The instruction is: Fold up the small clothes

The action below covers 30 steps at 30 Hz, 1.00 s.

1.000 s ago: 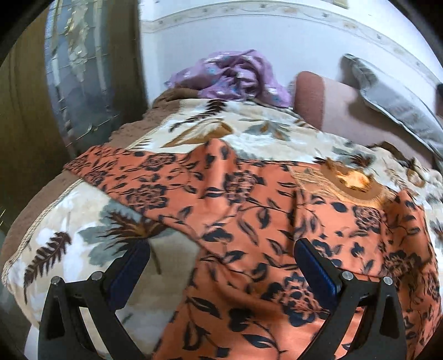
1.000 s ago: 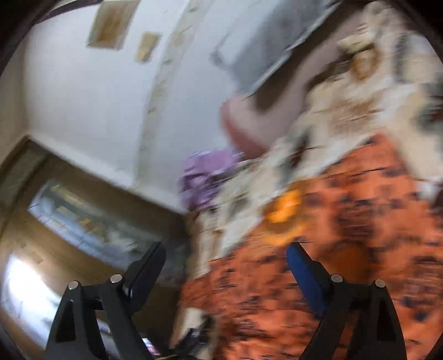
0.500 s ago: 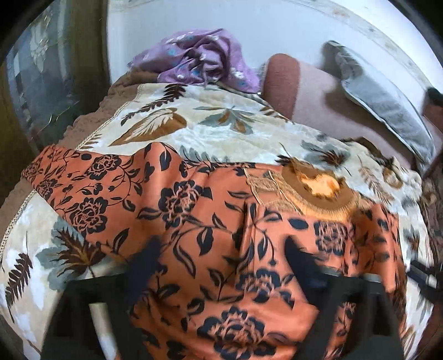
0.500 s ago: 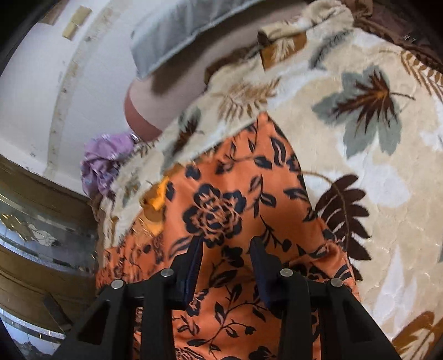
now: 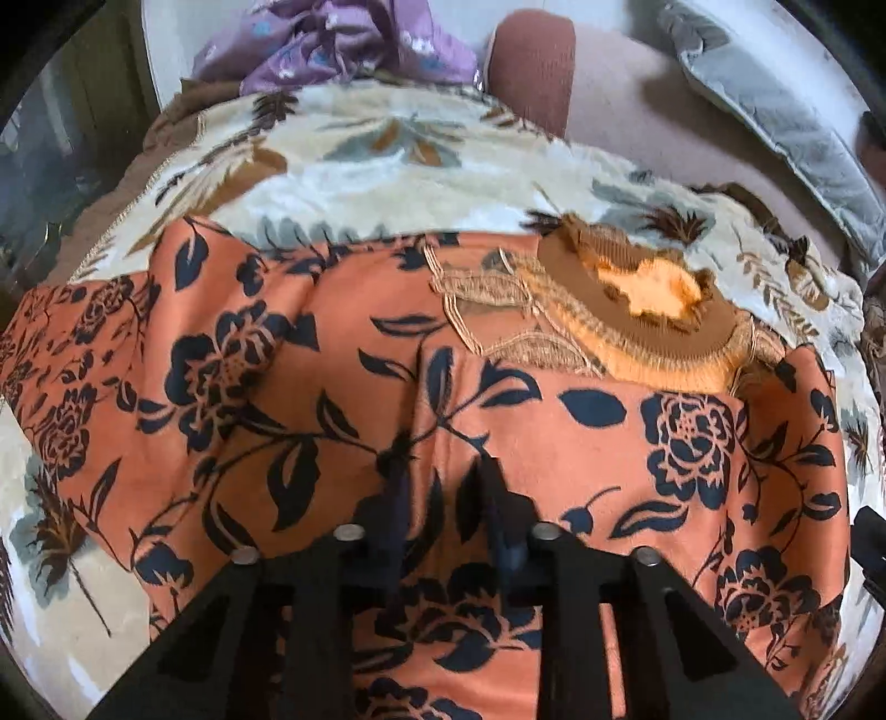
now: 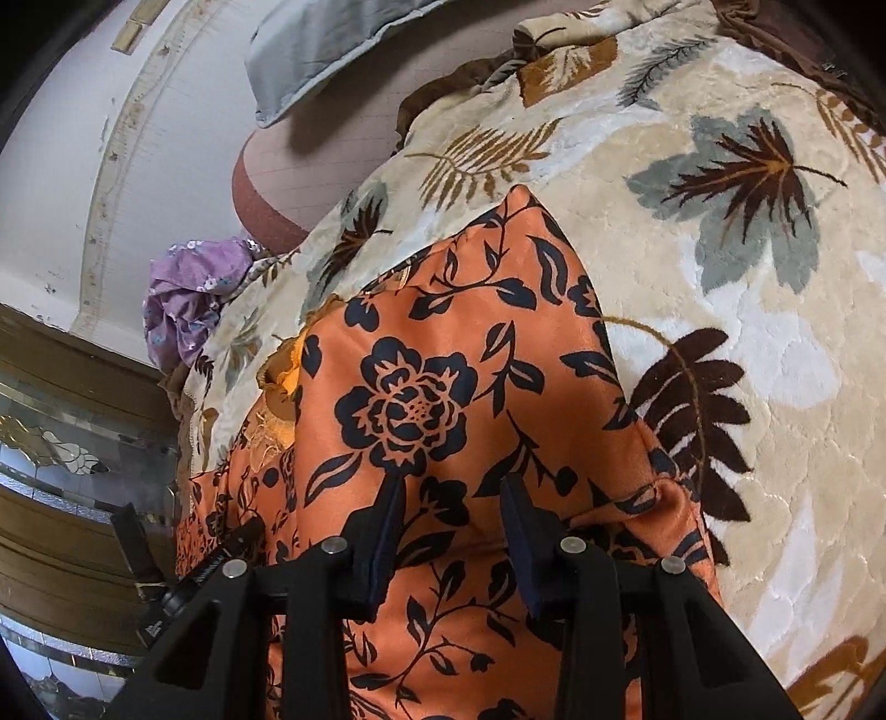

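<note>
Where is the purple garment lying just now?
In the left wrist view the purple garment lies crumpled at the leaf-patterned blanket's far edge, by the wall, left of the brown cushion.

Orange floral garment (image 5: 343, 354) lies spread flat, embroidered neckline facing up.

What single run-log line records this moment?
phase: gripping | left tool: shut on orange floral garment | right tool: shut on same garment | surface: leaf-print blanket

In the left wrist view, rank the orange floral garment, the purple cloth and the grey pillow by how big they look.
1. orange floral garment, largest by far, though nearest the camera.
2. and 3. grey pillow and purple cloth: similar, both cut off by the frame edge, so unranked.
</note>
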Each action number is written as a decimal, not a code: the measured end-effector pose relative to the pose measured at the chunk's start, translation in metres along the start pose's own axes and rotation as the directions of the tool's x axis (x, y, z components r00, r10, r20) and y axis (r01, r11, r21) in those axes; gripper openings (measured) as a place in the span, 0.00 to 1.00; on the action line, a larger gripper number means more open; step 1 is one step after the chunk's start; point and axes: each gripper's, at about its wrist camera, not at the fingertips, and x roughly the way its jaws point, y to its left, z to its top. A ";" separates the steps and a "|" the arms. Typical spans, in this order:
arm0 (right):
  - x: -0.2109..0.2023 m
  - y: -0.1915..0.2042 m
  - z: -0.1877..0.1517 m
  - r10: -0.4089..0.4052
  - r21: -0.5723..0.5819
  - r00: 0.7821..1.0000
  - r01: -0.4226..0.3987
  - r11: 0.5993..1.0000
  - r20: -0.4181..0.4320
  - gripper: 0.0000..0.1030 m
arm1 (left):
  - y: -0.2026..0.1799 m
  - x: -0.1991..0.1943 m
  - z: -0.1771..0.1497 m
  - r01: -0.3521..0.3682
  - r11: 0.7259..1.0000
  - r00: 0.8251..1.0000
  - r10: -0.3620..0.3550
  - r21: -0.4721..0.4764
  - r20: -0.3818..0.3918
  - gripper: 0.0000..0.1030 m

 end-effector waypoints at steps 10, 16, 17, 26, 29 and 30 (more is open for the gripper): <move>0.023 -0.012 0.000 -0.055 0.053 0.997 0.058 0.997 -0.052 0.38 | 0.013 -0.044 0.018 -0.071 0.993 0.990 0.058 0.097 0.132 0.04; 0.022 -0.010 0.001 -0.065 0.032 0.997 0.067 0.997 -0.047 0.38 | 0.040 -0.055 0.034 -0.097 0.991 0.990 0.086 0.095 0.116 0.04; 0.021 -0.008 0.001 -0.071 0.021 0.996 0.072 0.997 -0.044 0.38 | 0.047 -0.058 0.035 -0.116 0.989 0.987 0.105 0.092 0.119 0.04; 0.028 -0.009 -0.001 -0.085 0.015 0.996 0.086 0.996 -0.039 0.38 | 0.208 -0.101 0.031 -0.211 0.950 0.963 0.242 -0.232 0.115 0.62; 0.028 -0.009 -0.003 -0.058 0.014 0.998 0.058 0.998 -0.028 0.48 | 0.267 -0.111 0.024 -0.247 0.908 0.950 0.295 -0.337 0.101 0.63; 0.027 -0.008 -0.004 -0.044 0.015 0.999 0.045 0.999 -0.020 0.53 | 0.285 -0.110 0.022 -0.246 0.897 0.954 0.292 -0.366 0.075 0.64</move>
